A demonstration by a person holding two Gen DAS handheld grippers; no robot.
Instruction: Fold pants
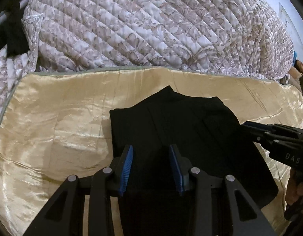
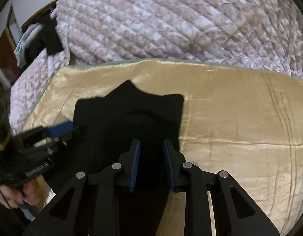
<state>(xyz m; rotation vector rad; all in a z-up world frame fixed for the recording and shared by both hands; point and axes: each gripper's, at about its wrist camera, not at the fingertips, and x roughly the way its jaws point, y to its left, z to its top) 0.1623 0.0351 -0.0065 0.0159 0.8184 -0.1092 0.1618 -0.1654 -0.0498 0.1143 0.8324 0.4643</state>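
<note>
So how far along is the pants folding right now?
Well along, it seems. The black pants already lie as a compact folded stack on the gold satin cover, though the far edge is uneven. In hand: both the left gripper and right gripper sit over the near end, jaws parted; whether they pinch cloth is unclear. Left: probably squaring up or a final fold.

Black pants [image 1: 171, 129] lie folded, apparently in layers (seams barely visible), flat on gold satin.
</note>
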